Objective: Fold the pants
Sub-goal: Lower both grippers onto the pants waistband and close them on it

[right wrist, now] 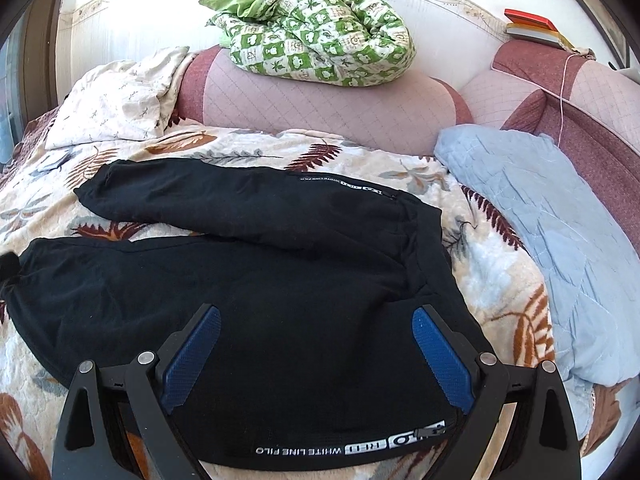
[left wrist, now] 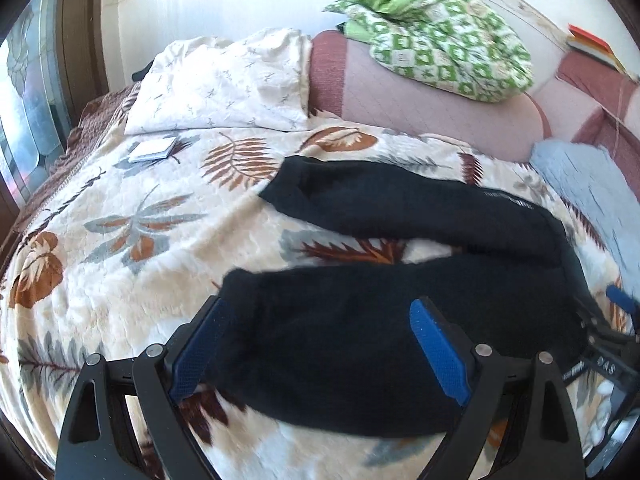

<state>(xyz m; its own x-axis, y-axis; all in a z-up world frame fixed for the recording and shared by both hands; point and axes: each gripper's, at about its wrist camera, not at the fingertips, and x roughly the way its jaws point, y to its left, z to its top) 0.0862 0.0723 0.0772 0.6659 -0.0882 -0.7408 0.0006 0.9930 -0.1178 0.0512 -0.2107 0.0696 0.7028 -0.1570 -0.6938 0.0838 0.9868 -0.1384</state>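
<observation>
Black pants [right wrist: 256,276] lie spread flat on a leaf-patterned blanket [right wrist: 492,280], legs pointing left, waist at the right; white lettering runs along both outer seams. In the left wrist view the pants [left wrist: 360,352] fill the lower middle. My left gripper [left wrist: 320,312] is open over the near leg close to its cuff. My right gripper [right wrist: 316,316] is open over the hip part of the near leg. The right gripper also shows at the right edge of the left wrist view [left wrist: 616,320]. Neither holds cloth.
A white pillow [left wrist: 224,84] and a small booklet [left wrist: 152,150] lie at the far left. A green checked quilt [right wrist: 316,32] sits on a pink bolster [right wrist: 328,112]. A light blue quilted cloth [right wrist: 552,232] lies right of the pants. Books [right wrist: 532,26] rest at the far right.
</observation>
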